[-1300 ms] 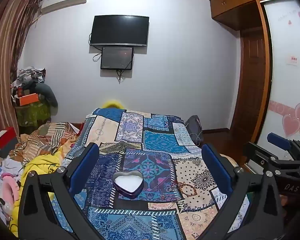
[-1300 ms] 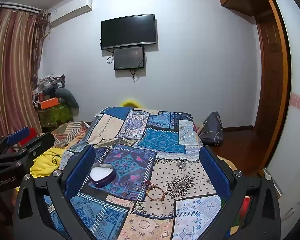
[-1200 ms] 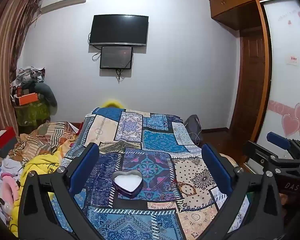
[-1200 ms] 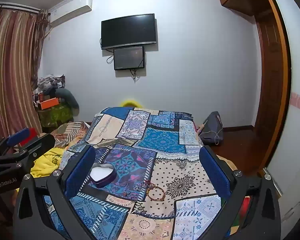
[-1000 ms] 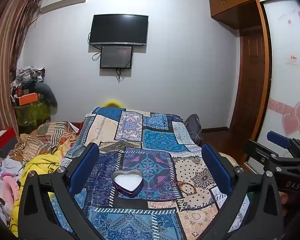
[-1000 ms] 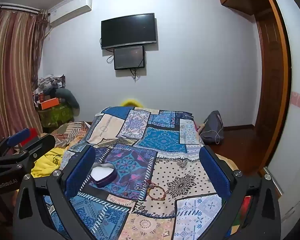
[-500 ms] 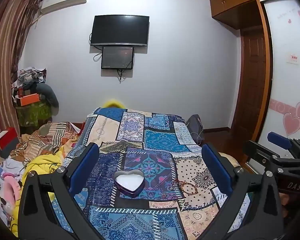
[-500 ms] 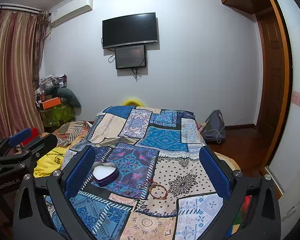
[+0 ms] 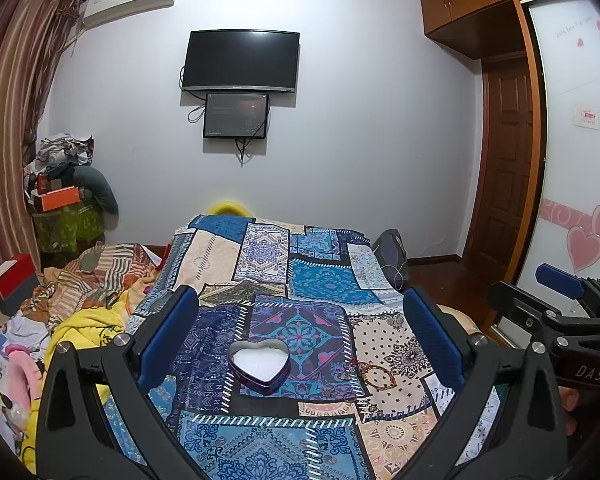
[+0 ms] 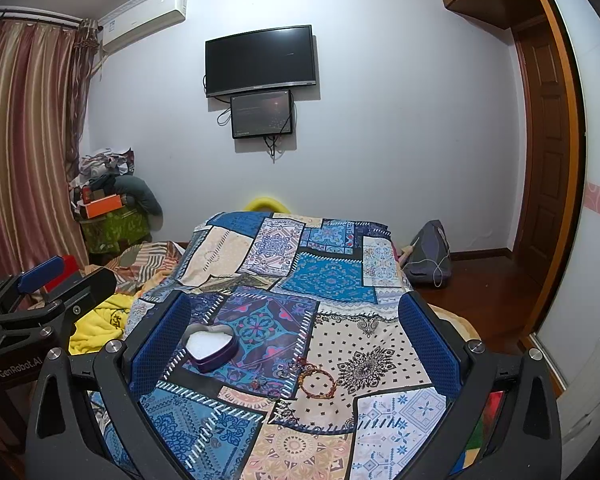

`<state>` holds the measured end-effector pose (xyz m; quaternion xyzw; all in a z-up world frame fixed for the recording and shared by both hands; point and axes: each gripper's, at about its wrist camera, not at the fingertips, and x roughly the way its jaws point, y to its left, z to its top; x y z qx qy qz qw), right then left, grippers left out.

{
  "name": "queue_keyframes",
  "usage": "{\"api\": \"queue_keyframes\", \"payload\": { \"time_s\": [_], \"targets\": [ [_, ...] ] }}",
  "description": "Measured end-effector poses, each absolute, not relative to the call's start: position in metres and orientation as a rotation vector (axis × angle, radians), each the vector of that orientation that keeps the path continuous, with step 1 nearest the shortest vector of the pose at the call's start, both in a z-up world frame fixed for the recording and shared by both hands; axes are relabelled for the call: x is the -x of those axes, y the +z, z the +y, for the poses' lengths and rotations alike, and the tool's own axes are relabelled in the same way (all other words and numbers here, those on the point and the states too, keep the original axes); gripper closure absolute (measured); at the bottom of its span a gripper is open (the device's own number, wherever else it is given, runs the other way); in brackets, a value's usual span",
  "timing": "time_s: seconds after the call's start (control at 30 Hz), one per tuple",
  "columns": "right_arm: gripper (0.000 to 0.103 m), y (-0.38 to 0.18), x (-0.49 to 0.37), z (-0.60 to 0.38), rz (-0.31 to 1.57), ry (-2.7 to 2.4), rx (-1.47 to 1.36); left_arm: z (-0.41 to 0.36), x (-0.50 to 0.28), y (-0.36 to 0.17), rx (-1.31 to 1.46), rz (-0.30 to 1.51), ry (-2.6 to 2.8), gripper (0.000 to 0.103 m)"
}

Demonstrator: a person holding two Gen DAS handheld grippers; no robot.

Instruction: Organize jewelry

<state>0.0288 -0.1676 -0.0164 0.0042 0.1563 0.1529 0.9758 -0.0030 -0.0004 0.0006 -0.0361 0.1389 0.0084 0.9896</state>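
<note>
A purple heart-shaped tin (image 9: 260,364) with a white lining sits open on the patchwork bedspread (image 9: 320,276); it also shows in the right wrist view (image 10: 211,347). A beaded bracelet (image 10: 316,378) and small rings (image 10: 262,382) lie to its right; the bracelet also shows in the left wrist view (image 9: 374,374). My left gripper (image 9: 300,340) is open and empty above the tin. My right gripper (image 10: 294,340) is open and empty above the jewelry.
A yellow blanket (image 9: 84,328) and a clothes pile (image 9: 64,184) lie left of the bed. A grey bag (image 10: 430,254) sits on the floor at right. A wooden door (image 10: 548,168) and wardrobe stand right.
Both grippers have shifted slightly, so the bed and tin sit a little lower and nearer in view. Both stay open and empty.
</note>
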Motion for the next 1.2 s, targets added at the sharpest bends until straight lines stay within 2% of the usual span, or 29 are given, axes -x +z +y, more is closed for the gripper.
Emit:
{"api": "queue_keyframes", "payload": {
  "time_s": [1.2],
  "targets": [
    [0.0, -0.0214, -0.0294, -0.1631, 0.326, 0.314, -0.009, 0.0017, 0.0038, 0.0004, 0.076, 0.289, 0.02, 0.0]
  ]
}}
